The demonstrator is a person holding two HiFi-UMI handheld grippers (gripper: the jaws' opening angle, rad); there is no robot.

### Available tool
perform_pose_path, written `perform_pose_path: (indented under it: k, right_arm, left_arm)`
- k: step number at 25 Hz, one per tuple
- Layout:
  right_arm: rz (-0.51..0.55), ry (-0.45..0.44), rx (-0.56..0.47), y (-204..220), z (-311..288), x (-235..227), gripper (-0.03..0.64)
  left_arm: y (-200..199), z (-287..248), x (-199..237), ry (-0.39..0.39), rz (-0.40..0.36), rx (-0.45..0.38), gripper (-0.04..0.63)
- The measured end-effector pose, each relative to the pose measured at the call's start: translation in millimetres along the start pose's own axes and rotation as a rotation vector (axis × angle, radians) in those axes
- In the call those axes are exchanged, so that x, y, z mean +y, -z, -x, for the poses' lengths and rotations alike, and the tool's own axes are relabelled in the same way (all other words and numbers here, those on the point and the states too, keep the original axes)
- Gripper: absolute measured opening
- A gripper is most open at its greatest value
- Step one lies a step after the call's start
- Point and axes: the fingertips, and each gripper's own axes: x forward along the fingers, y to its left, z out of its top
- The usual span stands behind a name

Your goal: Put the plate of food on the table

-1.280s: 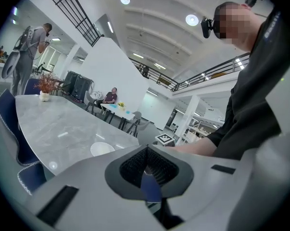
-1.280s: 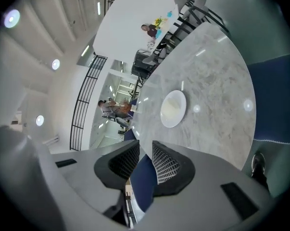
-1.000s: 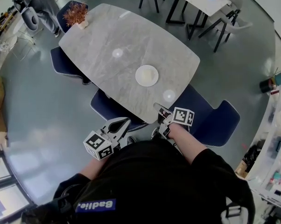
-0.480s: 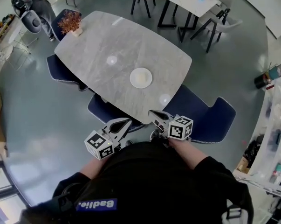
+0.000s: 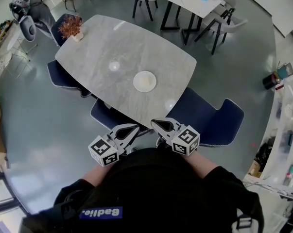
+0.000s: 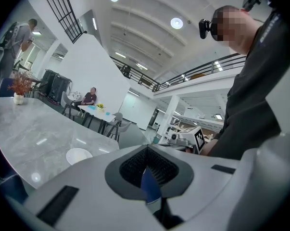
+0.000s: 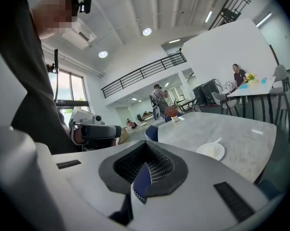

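Grey marble-top table (image 5: pixel 100 47) fills the upper centre of the head view. White round plate of pale food (image 5: pixel 144 81) rests on it near the close edge, just above frame centre. Left gripper (image 5: pixel 133 127) and right gripper (image 5: pixel 155 124) sit at lower centre, off the table, well apart from the plate. Both pairs of jaws are closed together and grip nothing. Navy padded chair (image 5: pixel 204 115) stands right of the grippers.

R tongs (image 5: pixel 155 123) rolled, shut & drew back from table (image 5: pixel 136 52) edge.
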Motion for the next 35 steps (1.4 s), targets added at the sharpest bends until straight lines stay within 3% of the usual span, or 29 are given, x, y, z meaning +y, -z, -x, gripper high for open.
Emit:
perform_pose_path:
  k: [6,35]
  right_arm:
    - [0.079,-0.017,0.007,-1,-1,16,0.009]
    - [0.091,-0.049,0.014,1,-7,33,0.009]
  left_arm:
    - [-1,2,-12,0.037,-0.001,-0.003,0.008]
    - [-3,10,-14,0.035,0.007,-0.023,0.008]
